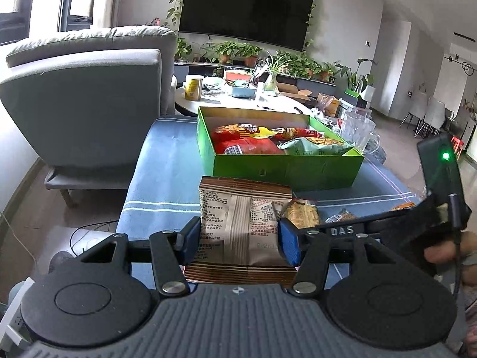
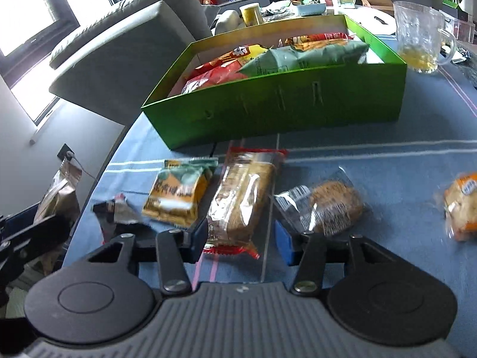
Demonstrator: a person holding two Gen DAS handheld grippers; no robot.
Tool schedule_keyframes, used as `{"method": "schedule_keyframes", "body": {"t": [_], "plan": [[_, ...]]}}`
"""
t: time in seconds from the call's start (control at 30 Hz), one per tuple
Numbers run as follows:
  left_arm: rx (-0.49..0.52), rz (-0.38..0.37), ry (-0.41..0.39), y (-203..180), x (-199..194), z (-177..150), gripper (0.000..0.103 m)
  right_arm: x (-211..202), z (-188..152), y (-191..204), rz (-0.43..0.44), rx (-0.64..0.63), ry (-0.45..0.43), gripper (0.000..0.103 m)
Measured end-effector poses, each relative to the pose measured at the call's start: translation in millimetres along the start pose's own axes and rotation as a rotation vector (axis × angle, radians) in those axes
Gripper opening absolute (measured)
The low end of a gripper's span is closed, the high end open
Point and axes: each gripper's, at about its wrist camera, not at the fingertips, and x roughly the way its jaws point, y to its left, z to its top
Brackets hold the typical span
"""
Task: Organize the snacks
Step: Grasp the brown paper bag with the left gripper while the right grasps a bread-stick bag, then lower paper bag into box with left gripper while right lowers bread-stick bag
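Observation:
My left gripper (image 1: 238,238) is shut on a brown snack packet (image 1: 241,217), held up in front of the green box (image 1: 283,168). The box holds red and green snack bags (image 1: 253,146). My right gripper (image 2: 241,240) hangs low over the blue tablecloth, jaws apart around the near end of a long biscuit pack with red ends (image 2: 244,197); the pads do not press it. Beside that pack lie a yellow-green packet (image 2: 179,191), a clear-wrapped round cookie (image 2: 331,205) and an orange packet (image 2: 462,203). The green box (image 2: 283,104) stands just behind them.
A glass mug (image 2: 417,35) stands at the box's right end. A grey armchair (image 1: 89,104) sits left of the table, and a cluttered white table (image 1: 238,98) lies beyond. A small dark wrapper (image 2: 116,211) lies near the table's left edge.

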Motion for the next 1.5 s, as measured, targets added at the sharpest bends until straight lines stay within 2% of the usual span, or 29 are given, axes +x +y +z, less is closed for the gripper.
{"method": "schedule_keyframes", "body": {"t": [0.13, 0.27, 0.37, 0.5, 0.63, 0.83, 1.0, 1.33, 1.5], "plan": [[0.002, 0.010, -0.001, -1, 3, 4, 0.053, 3, 7, 1, -0.013, 0.014, 0.003, 0.062], [-0.006, 0.015, 0.005, -1, 9, 6, 0.053, 7, 19, -5, 0.017, 0.094, 0.021, 0.071], [-0.014, 0.017, 0.013, -1, 15, 8, 0.053, 16, 28, -4, -0.011, 0.126, 0.040, 0.071], [-0.015, 0.018, 0.019, -2, 20, 9, 0.053, 26, 31, 5, -0.068, 0.066, 0.018, 0.071], [-0.027, 0.026, 0.023, -1, 23, 9, 0.053, 28, 27, 9, -0.117, -0.028, -0.005, 0.060], [-0.025, 0.016, 0.015, -5, 16, 9, 0.053, 17, 18, 0, -0.044, -0.021, 0.002, 0.046], [-0.018, 0.014, -0.017, -9, 3, 12, 0.053, -1, 11, 3, -0.005, -0.033, -0.025, 0.044], [0.007, 0.000, -0.076, -25, -23, 16, 0.053, -55, 9, 11, 0.037, -0.056, -0.173, 0.044], [0.025, -0.016, -0.089, -35, -22, 26, 0.053, -77, 16, 4, 0.050, -0.051, -0.243, 0.044]]}}
